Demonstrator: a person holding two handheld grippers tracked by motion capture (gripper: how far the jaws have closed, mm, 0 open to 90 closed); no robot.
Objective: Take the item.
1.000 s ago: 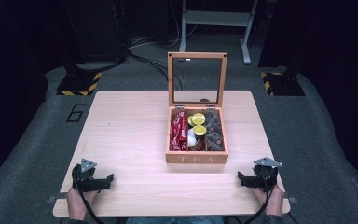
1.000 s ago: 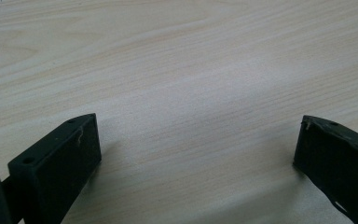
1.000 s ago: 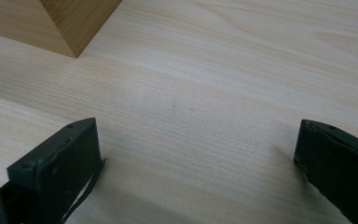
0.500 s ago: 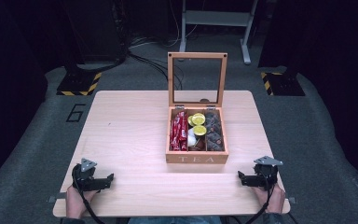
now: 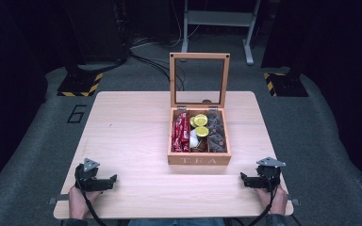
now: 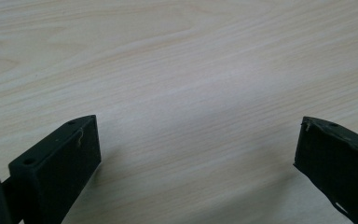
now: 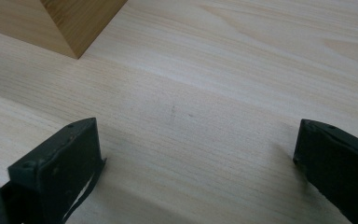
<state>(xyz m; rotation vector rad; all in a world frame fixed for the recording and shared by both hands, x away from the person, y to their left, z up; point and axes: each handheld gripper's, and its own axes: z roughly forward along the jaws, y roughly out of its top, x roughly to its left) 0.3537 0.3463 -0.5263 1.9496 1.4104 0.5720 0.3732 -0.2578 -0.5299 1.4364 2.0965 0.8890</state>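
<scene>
A wooden tea box (image 5: 199,160) marked TEA stands in the middle of the table with its glass lid (image 5: 199,80) upright. Inside, red packets (image 5: 180,132) fill the left compartment. Yellow and white packets (image 5: 199,125) lie in the middle one, and dark grey packets (image 5: 216,132) in the right one. My left gripper (image 5: 112,180) rests open near the front left edge, with nothing between its jaws (image 6: 198,135). My right gripper (image 5: 242,179) rests open at the front right, also with nothing in it (image 7: 198,135). A corner of the tea box (image 7: 65,23) lies ahead of it to the left.
The light wooden table (image 5: 132,127) ends close behind both hands at the front. Grey carpet (image 5: 37,141) surrounds it, with a black and yellow striped base (image 5: 80,84) and cables beyond the far edge.
</scene>
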